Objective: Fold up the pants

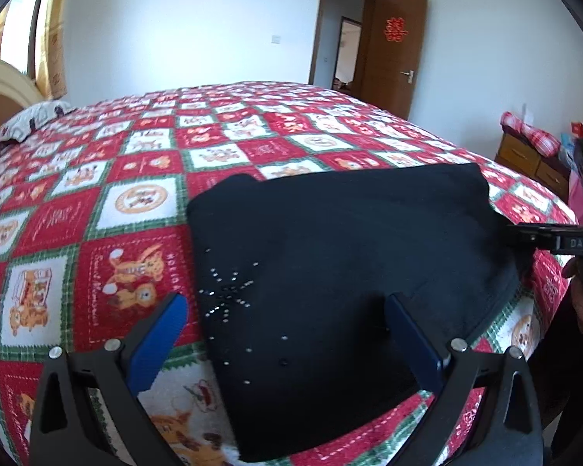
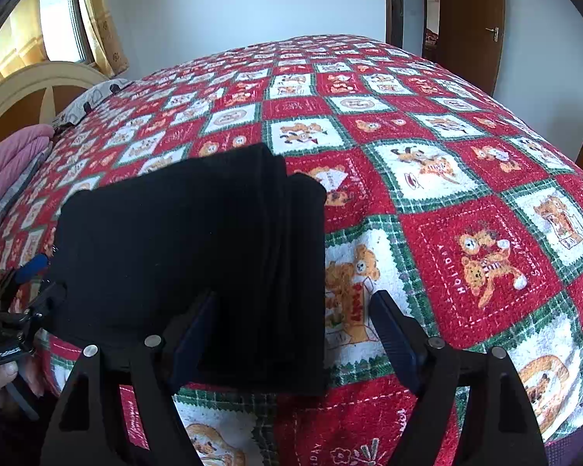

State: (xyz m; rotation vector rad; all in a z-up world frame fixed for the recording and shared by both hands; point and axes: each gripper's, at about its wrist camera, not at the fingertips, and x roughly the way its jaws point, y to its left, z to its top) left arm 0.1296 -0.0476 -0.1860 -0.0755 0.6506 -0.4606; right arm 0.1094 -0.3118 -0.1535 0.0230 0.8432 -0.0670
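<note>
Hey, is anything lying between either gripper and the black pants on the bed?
Nothing visible is in the way. The left gripper is open right over the near edge of the folded black pants, and the right gripper stands open around their other end. Only the patterned bedspread lies around them.

- We've got loads of open bedspread [image 2: 466,147] beyond and right of the folded black pants [image 2: 198,256].
- Left side's tighter: pink bedding [image 2: 11,167], pillow [image 1: 35,116], headboard [image 2: 39,81].

Black pants [image 1: 330,256] folded into compact rectangle, flat on bed's near edge, rhinestone pattern showing.
</note>
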